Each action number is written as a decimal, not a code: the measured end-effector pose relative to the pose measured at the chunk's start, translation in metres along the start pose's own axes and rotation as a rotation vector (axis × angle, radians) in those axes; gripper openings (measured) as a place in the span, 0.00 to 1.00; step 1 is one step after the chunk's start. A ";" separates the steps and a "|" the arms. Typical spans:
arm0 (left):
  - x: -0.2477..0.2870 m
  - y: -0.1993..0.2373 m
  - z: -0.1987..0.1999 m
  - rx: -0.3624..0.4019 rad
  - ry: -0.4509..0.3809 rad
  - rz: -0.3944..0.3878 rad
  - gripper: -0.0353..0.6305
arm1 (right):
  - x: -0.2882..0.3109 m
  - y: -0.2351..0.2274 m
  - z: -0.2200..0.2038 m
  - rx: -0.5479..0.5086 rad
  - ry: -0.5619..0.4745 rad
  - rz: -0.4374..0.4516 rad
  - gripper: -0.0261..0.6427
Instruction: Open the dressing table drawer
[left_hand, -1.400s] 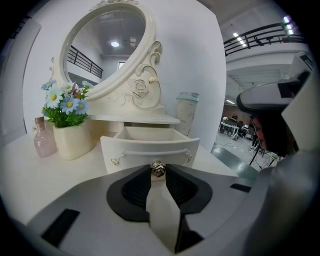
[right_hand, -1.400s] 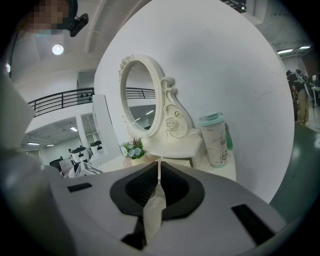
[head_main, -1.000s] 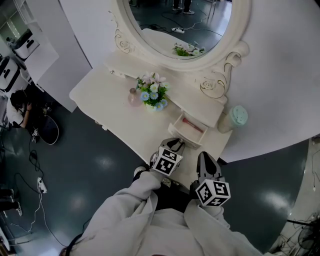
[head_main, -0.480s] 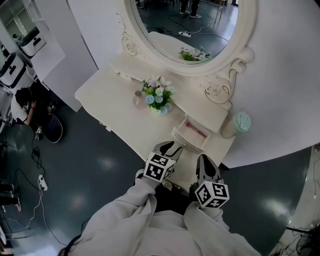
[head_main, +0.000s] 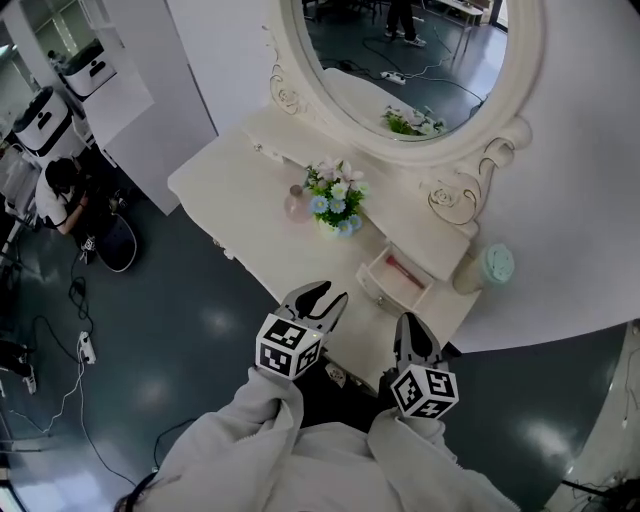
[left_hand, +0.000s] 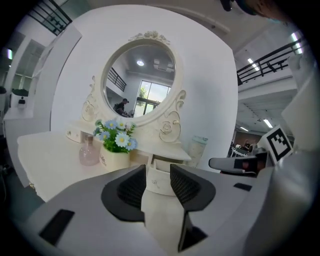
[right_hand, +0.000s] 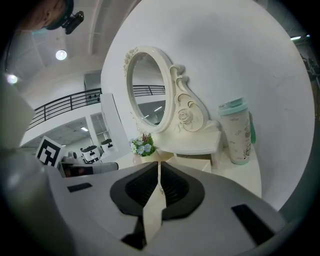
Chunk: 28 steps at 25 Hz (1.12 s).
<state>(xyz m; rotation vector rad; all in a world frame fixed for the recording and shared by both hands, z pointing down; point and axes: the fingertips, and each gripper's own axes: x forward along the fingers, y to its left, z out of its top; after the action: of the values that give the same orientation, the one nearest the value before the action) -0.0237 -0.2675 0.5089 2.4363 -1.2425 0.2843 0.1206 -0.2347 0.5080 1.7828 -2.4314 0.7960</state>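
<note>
Since the drawer (head_main: 396, 281) already stands pulled out near the bench's (head_main: 250, 200) right end, your left gripper (head_main: 332, 293) has just spread its fingers, empty, while your right gripper (head_main: 408, 322) idles, fingers pressed together.

This looks like a big test hall or lab, not a home. The dressing table (head_main: 245, 195) stands alone against a bare white board (head_main: 590, 200) on a dark shiny floor (head_main: 180, 330). Loose cables (head_main: 62, 400) and a plug strip (head_main: 86, 348) lie at eight o'clock. White machines (head_main: 45, 112) stand at ten o'clock, near a crouching person (head_main: 60, 195). The right gripper view shows an upstairs railing (right_hand: 60, 107).
</note>
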 end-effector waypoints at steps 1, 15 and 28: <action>-0.007 0.004 0.005 0.001 -0.017 0.010 0.29 | 0.002 0.002 0.000 -0.003 0.002 0.007 0.10; -0.079 0.033 0.025 0.007 -0.146 0.138 0.09 | 0.026 0.035 0.019 -0.115 -0.017 0.137 0.10; -0.076 0.040 0.019 0.046 -0.145 0.202 0.08 | 0.019 0.035 0.023 -0.174 -0.032 0.144 0.09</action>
<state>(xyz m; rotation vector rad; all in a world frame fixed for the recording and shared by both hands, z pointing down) -0.1007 -0.2419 0.4756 2.4081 -1.5649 0.1962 0.0888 -0.2537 0.4803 1.5877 -2.5825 0.5479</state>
